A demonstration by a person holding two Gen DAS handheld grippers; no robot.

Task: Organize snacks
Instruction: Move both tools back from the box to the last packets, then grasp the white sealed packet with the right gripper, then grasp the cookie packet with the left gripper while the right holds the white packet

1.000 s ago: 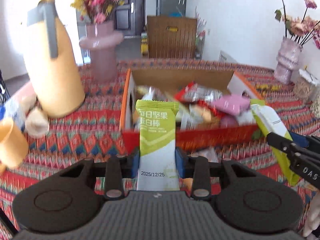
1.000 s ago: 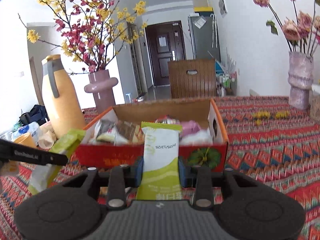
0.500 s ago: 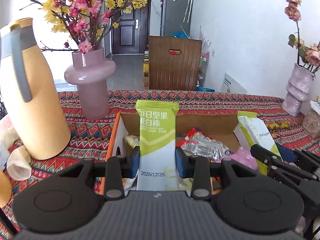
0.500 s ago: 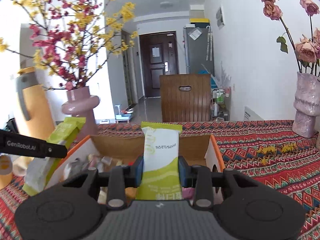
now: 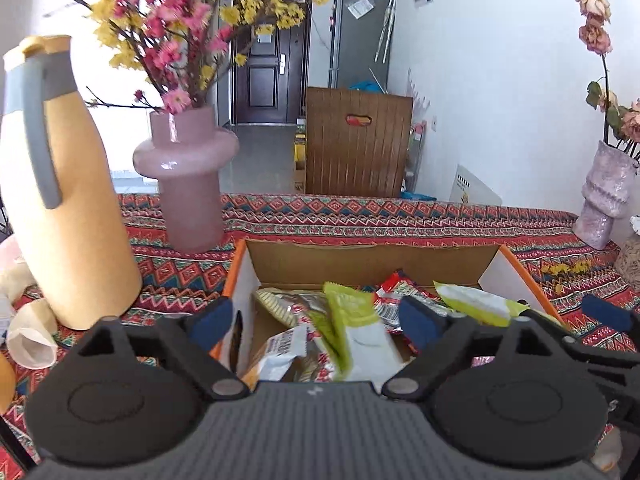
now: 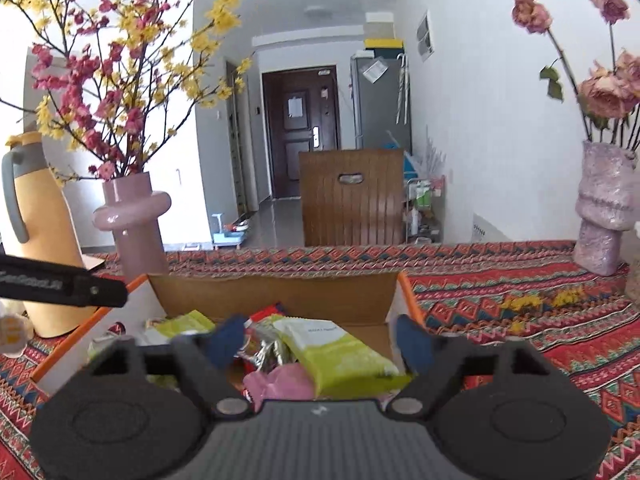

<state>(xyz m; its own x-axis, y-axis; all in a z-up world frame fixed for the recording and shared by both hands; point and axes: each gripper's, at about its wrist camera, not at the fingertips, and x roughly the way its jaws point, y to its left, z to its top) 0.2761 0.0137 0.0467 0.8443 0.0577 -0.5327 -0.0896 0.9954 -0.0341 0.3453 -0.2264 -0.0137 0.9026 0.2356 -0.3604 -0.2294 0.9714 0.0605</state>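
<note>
An open cardboard box with an orange rim holds several snack packets. My left gripper is open above the box; a green and white snack bar lies in the box between its fingers, free of them. My right gripper is open above the same box; a second green and white bar lies on a pink packet below it. That second bar shows in the left wrist view, beside the right gripper's finger.
A yellow jug and a pink vase of flowers stand left of the box on the patterned tablecloth. A pale vase stands at the far right. A wooden chair is behind the table.
Both grippers opened and let go of their green snack bars, which dropped into the box. Both grippers moved forward over the box.
</note>
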